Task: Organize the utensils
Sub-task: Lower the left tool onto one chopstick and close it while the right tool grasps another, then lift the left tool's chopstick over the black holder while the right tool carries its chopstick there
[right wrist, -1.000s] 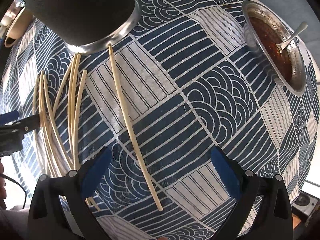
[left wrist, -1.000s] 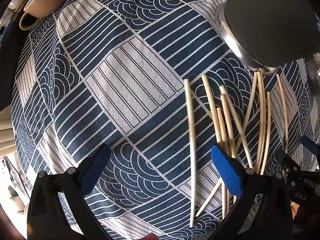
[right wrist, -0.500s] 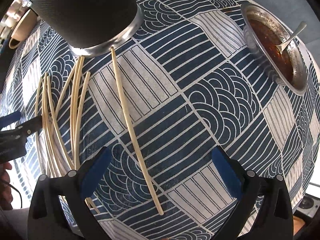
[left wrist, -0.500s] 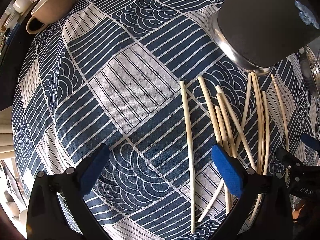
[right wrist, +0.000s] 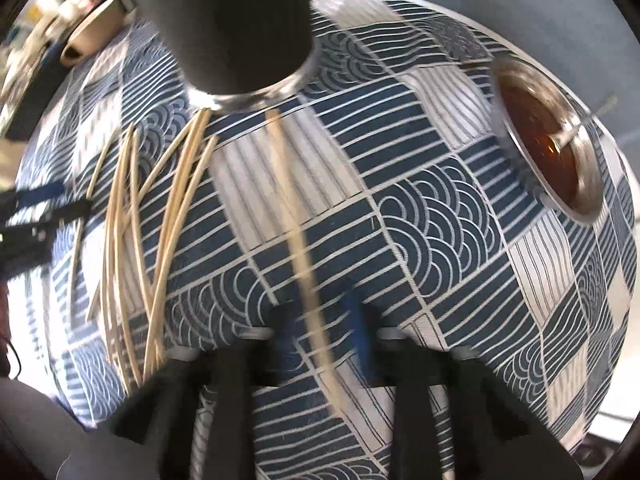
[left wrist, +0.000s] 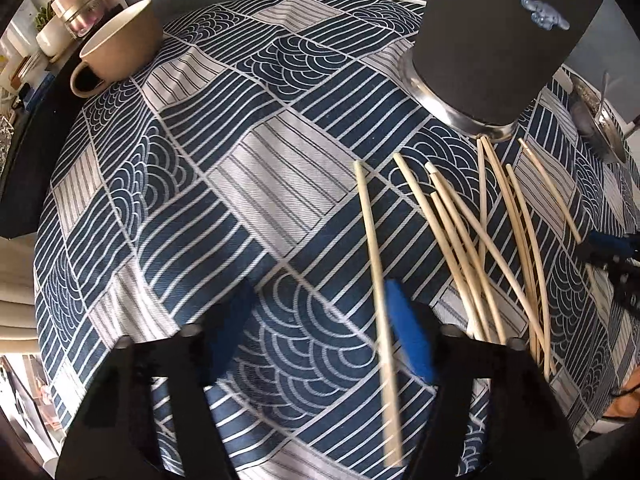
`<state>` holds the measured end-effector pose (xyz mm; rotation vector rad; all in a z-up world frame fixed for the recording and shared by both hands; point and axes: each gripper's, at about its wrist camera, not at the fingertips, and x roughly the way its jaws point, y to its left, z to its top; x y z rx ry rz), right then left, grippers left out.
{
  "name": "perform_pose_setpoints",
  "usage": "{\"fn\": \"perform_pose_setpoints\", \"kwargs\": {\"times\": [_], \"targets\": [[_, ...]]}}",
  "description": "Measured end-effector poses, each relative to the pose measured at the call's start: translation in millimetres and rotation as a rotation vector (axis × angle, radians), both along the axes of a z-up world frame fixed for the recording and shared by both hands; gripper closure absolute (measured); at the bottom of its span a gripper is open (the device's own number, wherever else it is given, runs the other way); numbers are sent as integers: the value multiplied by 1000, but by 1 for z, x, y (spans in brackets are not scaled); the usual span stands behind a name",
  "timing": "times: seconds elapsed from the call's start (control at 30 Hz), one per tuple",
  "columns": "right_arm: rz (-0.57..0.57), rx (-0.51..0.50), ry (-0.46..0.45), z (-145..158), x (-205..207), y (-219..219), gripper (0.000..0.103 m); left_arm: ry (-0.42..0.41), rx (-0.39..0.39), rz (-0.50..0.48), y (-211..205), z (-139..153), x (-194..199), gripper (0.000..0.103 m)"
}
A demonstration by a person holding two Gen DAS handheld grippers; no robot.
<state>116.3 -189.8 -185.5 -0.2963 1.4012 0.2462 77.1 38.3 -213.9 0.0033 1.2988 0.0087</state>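
While one chopstick (right wrist: 298, 240) lies alone on the patterned tablecloth (right wrist: 420, 216), the right gripper (right wrist: 320, 332) straddles it, jaws narrowed but not visibly pinching. Beside it, loose chopsticks (left wrist: 488, 236) fan below the dark holder (left wrist: 500, 40); the left gripper (left wrist: 316, 316) stands parted over another chopstick (left wrist: 374, 248).

left gripper (left wrist: 320, 334): matte black angular arms, blue pads on fingers (left wrist: 410, 340), round pivot pins.
right gripper (right wrist: 322, 334): same black build, blue pads on fingers (right wrist: 362, 336), blurred.

Blur and cropped edges

The lone chopstick (right wrist: 304, 264) smears between the right gripper (right wrist: 320, 344) fingers, contact unclear; the dark holder (left wrist: 504, 36) top is cut off.
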Motion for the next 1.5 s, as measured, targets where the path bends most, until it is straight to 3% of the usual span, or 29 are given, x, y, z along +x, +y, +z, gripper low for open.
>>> {"fn": "perform_pose_setpoints", "kwargs": {"times": [0.07, 0.1, 0.2, 0.3, 0.5, 0.57, 0.67, 0.87, 0.93, 1.03, 1.5], "targets": [[17, -13, -6, -1, -3, 3, 98, 1, -1, -19, 3, 3, -7, 69], [24, -17, -14, -1, -6, 4, 98, 3, -1, -25, 5, 4, -11, 89], [40, -34, -10, -2, -11, 10, 98, 20, 7, -64, 10, 6, -21, 98], [16, 35, 30, -1, -11, 19, 98, 68, 6, -76, 16, 11, -27, 98], [-15, 91, 6, 13, -25, 21, 98, 112, -37, -60, 25, 16, -44, 99], [-18, 103, 1, 18, -32, 22, 98, 112, -32, -68, 30, 22, -44, 99], [-39, 142, -8, 25, -40, 18, 98, 92, 38, -96, 23, 32, -50, 99], [-108, 268, -10, 47, -36, -15, 98, 73, 13, -82, 21, 60, -59, 98], [-117, 314, -27, 59, -41, -24, 98, 48, -6, -65, 21, 75, -62, 99], [-100, 368, -83, 82, -42, -24, 98, 8, -15, -46, 23, 97, -35, 98], [26, 445, -416, 175, -5, -6, 98, -286, -59, -106, 1, 192, 47, 98]]}}
